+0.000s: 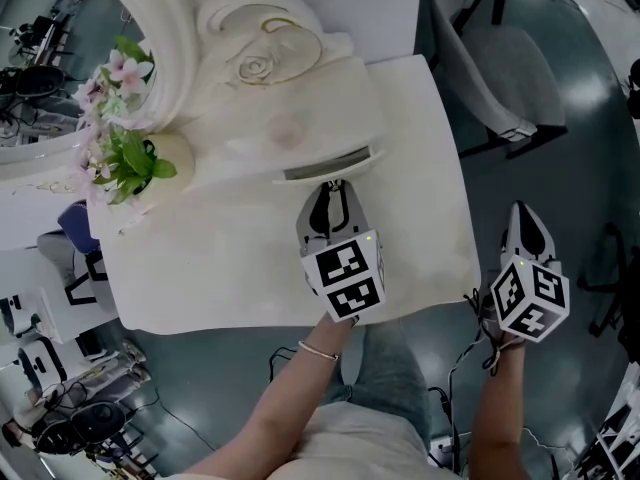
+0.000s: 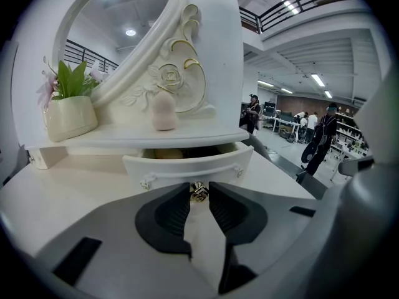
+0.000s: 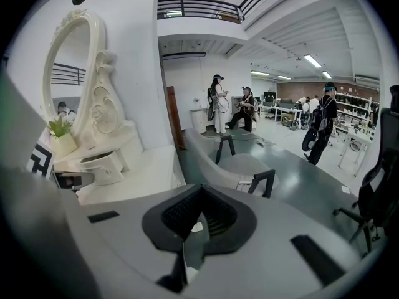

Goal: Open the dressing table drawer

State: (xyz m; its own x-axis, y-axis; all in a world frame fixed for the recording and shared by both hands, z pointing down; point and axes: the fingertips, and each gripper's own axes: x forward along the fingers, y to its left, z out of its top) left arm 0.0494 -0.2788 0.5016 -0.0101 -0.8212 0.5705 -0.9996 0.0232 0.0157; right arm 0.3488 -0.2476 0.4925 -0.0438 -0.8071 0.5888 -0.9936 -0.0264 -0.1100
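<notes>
The white dressing table (image 1: 250, 268) carries a small drawer (image 1: 330, 163) under its mirror shelf, pulled partly out so a dark gap shows behind its front (image 2: 187, 167). My left gripper (image 1: 335, 185) is shut on the drawer's small brass knob (image 2: 199, 192), which sits pinched between the two dark pads. My right gripper (image 1: 520, 211) hangs over the floor to the right of the table, its jaws shut with nothing in them (image 3: 201, 195). From the right gripper view the drawer (image 3: 106, 167) shows at the far left.
An ornate oval mirror (image 1: 150, 28) and a pot of flowers (image 1: 125, 158) stand at the table's back left. A pink egg-shaped sponge (image 2: 164, 112) sits on the shelf above the drawer. A grey chair (image 1: 500, 58) stands to the right. People stand far off (image 3: 218, 104).
</notes>
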